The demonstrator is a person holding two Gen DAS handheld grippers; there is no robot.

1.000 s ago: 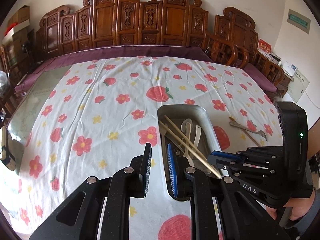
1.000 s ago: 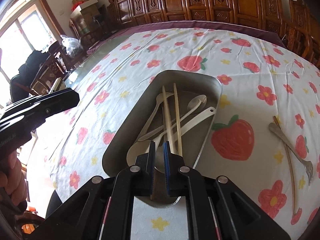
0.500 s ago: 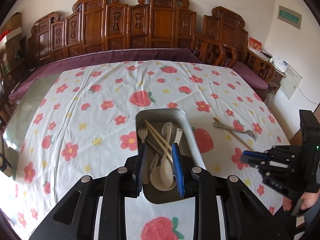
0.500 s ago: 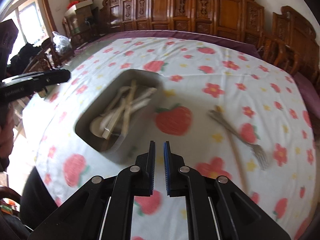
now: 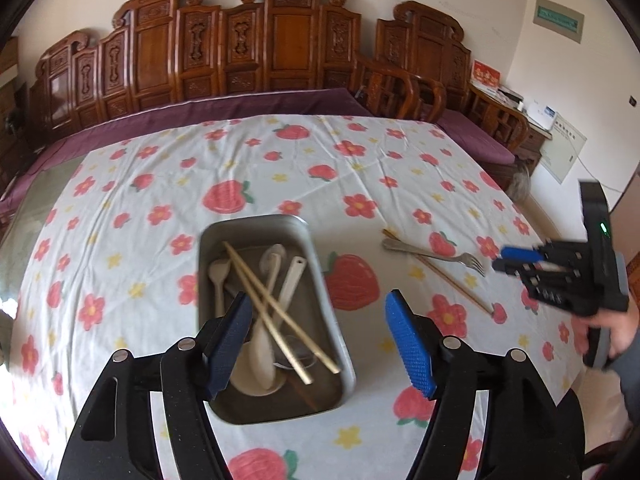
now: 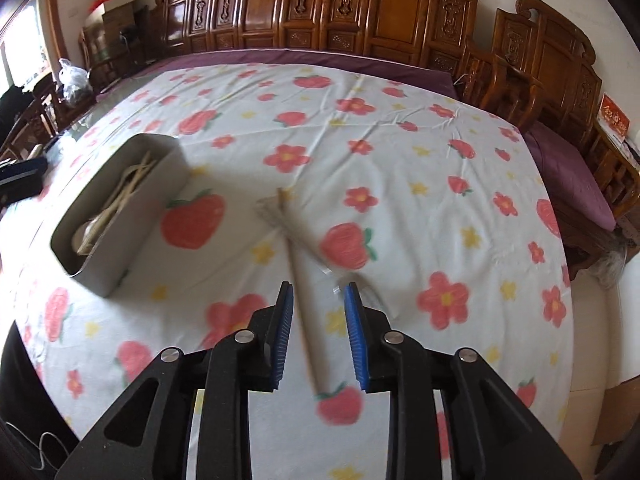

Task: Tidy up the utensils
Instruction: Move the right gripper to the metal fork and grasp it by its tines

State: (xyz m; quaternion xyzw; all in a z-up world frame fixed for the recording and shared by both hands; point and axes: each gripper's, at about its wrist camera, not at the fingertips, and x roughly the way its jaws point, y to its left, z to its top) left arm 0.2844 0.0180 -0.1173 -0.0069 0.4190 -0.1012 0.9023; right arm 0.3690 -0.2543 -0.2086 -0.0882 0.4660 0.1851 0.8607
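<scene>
Right gripper [image 6: 318, 330] hovers low, fingers parted and empty, straddling the loose chopstick [image 6: 298, 276] with the fork [image 6: 280, 220] just ahead, seemingly lining up a pick. Left gripper [image 5: 320, 344], spread wide and empty, hangs above the metal tray [image 5: 320, 264] of collected utensils.

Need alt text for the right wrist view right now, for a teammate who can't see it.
The open right gripper hovers over a single chopstick crossed by a blurred metal fork on the strawberry tablecloth. To the left sits the metal tray holding pale utensils.
</scene>
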